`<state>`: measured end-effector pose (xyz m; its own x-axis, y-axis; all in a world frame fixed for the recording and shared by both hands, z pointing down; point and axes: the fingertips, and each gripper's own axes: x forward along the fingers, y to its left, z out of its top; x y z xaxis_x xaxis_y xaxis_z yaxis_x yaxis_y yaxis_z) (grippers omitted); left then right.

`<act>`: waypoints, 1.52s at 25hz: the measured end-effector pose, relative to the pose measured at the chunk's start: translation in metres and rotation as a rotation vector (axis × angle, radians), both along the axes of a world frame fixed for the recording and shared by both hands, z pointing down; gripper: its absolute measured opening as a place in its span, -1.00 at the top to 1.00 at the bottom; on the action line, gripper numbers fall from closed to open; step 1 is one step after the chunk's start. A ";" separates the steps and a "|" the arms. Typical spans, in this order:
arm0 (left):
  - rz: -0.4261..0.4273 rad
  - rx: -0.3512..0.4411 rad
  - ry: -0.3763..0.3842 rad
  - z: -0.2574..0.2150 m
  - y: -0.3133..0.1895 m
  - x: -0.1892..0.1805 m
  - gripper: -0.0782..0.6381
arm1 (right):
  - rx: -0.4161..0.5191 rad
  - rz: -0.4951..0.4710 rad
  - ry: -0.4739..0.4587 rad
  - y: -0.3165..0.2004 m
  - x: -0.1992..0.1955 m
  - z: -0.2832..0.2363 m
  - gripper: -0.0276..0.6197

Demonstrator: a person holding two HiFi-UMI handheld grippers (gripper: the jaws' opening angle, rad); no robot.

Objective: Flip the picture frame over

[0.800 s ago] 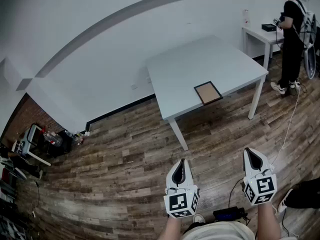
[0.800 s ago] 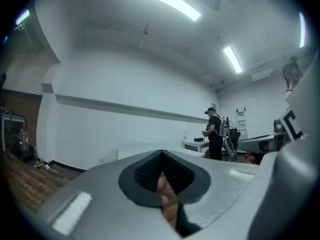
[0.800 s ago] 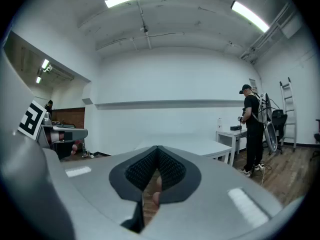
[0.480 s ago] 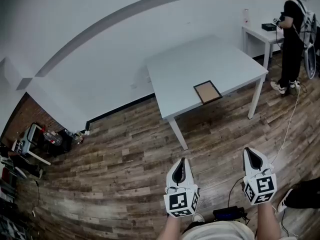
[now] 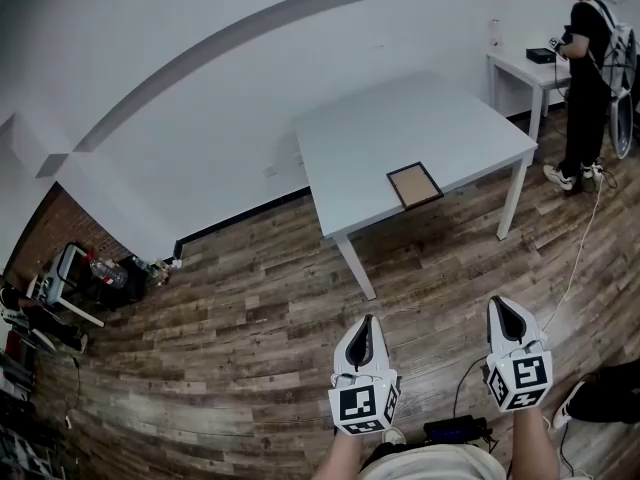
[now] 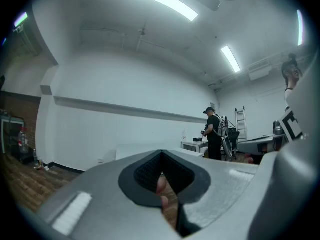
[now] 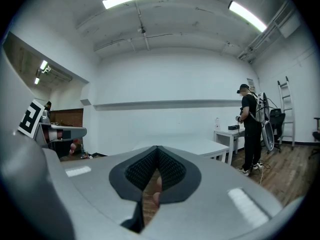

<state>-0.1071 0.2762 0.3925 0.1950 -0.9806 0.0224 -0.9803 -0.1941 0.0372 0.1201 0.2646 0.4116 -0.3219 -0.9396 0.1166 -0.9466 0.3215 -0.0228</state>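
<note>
The picture frame (image 5: 415, 185), dark-edged with a brown panel facing up, lies flat near the front edge of the white table (image 5: 400, 118). Both grippers hang low in the head view, well short of the table and over the wooden floor. My left gripper (image 5: 364, 322) is shut with nothing in it, and my right gripper (image 5: 503, 305) is also shut and empty. In the left gripper view the jaws (image 6: 161, 155) meet in front of the distant table (image 6: 135, 151). The right gripper view shows its jaws (image 7: 157, 149) closed, with the table (image 7: 200, 145) beyond. Neither gripper view shows the frame.
A person (image 5: 585, 78) stands at the far right beside a second white table (image 5: 520, 68). A cable (image 5: 580, 258) trails over the floor on the right. Chairs and clutter (image 5: 90, 278) sit by the brick wall at the left. A ladder (image 7: 287, 109) leans at the far right.
</note>
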 end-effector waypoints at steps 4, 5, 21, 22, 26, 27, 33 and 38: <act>-0.008 0.000 -0.011 -0.003 0.002 0.013 0.78 | -0.025 -0.028 -0.020 0.000 0.008 0.006 0.84; -0.010 0.000 -0.015 -0.003 0.003 0.017 0.78 | -0.030 -0.036 -0.025 0.001 0.011 0.009 0.84; -0.008 -0.011 -0.014 0.013 -0.018 0.052 0.78 | -0.066 -0.070 -0.032 -0.026 0.029 0.032 0.84; -0.004 -0.012 -0.015 0.014 -0.024 0.050 0.78 | -0.067 -0.069 -0.026 -0.031 0.026 0.033 0.84; 0.002 -0.012 -0.013 0.019 -0.051 0.040 0.78 | -0.083 -0.066 -0.005 -0.056 0.015 0.042 0.84; 0.003 -0.012 -0.010 0.021 -0.060 0.037 0.78 | -0.085 -0.066 0.002 -0.064 0.012 0.044 0.84; 0.009 -0.022 0.018 0.030 -0.113 0.008 0.78 | -0.090 -0.061 0.034 -0.115 -0.017 0.046 0.84; 0.042 -0.037 0.044 0.031 -0.164 -0.014 0.78 | -0.105 -0.039 0.068 -0.160 -0.044 0.040 0.84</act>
